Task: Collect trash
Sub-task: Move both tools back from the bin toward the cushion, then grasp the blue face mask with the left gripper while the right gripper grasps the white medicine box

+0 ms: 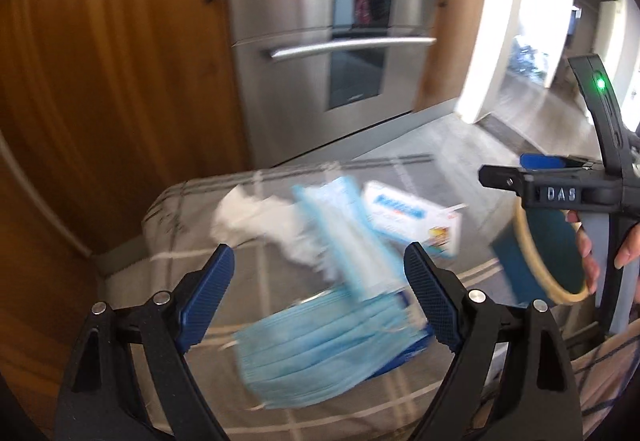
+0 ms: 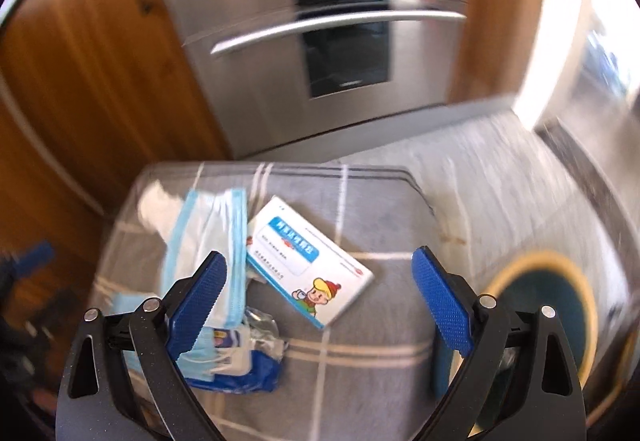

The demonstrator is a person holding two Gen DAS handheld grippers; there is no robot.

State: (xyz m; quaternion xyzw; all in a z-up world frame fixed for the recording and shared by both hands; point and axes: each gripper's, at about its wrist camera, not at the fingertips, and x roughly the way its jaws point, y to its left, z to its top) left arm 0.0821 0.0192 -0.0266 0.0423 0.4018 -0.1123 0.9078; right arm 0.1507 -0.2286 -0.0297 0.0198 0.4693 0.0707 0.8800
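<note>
On the grey checked tabletop [image 2: 360, 381] lie a soft pale-blue stack of pleated face masks [image 1: 320, 349] and a stiff white cardboard medicine box [image 2: 308, 265]. Both claws, left [image 1: 320, 295] and right [image 2: 320, 301], gape empty. Masks look light and floppy; I'd pinch the stack's edge.

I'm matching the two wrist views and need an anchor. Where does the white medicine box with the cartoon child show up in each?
Left wrist: medicine box right of centre, beyond the right fingertip, beside the blue masks.
Right wrist: box at centre, between the open fingers.
Shared landmark: the steel oven behind the checked cushion.
</note>
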